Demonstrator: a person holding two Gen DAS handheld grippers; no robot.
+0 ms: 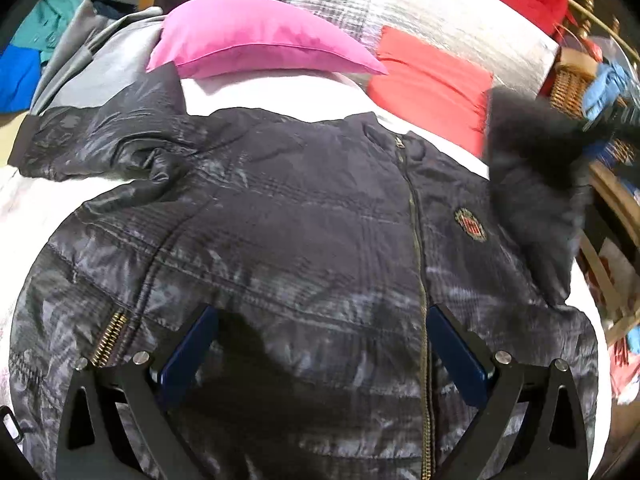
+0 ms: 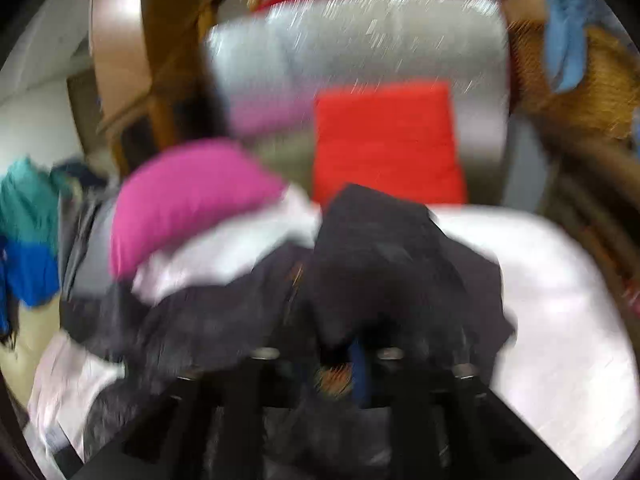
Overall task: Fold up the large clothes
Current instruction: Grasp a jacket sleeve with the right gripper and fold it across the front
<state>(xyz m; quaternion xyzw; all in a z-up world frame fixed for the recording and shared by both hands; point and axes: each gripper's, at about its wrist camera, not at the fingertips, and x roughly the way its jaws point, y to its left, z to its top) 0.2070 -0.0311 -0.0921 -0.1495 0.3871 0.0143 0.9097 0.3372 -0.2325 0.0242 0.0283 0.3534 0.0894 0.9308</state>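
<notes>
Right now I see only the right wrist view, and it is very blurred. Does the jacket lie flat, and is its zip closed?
Observer: Yes. In the left wrist view the dark jacket lies front up on the bed, and its zip is closed up to near the collar.
Operator: And the far sleeve, please?
Observer: The far sleeve lies spread out toward the left edge of that picture, not yet folded in.
Operator: Where is the left gripper?
Observer: The left gripper is open above the lower front of the jacket, with nothing between its fingers.
</notes>
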